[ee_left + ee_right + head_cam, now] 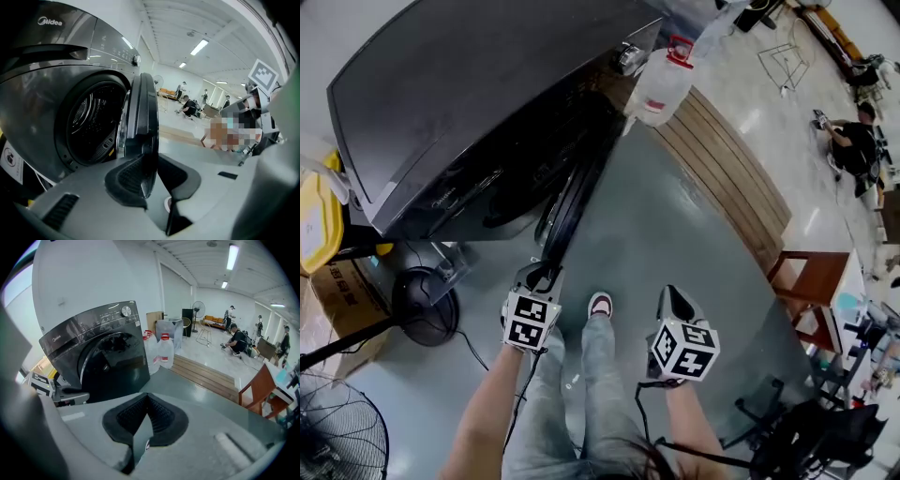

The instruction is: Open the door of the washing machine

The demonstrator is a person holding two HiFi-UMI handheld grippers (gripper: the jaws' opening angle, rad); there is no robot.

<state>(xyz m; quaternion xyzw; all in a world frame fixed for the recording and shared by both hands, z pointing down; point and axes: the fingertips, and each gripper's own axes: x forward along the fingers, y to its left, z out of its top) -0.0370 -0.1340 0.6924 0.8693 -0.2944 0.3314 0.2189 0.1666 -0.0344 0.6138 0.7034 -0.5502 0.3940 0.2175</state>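
The door (572,202) of the washing machine (469,94) already stands out from the machine's front, roughly square to it. From the head view we see it edge-on. Its long line runs from the hinge at the machine's front straight out to the left hand-held gripper (539,274), which is at the door's free edge, the point farthest from the machine.

In the left gripper view the door's dark rim sits upright between the jaws with a pad on each side, so we read this hand-held gripper as clamped on the rim. The drum opening (91,122) is exposed just to the machine side of the door.

The right hand-held gripper (673,298) hangs well clear of the machine, farther from it than the left one and touching nothing. In its own view the pads meet at their tips with nothing between them, so it is closed and empty. The left hand is therefore both the nearer one and the working one.

We judge that any further opening means carrying the free edge in an arc about the hinge, away from the drum opening.

As for writing, "Midea" (49,21) stands on the machine's upper front panel. A sticker (11,159) low on the machine's front and the red-capped white jugs (661,84) beside the machine carry print too small for us to read.
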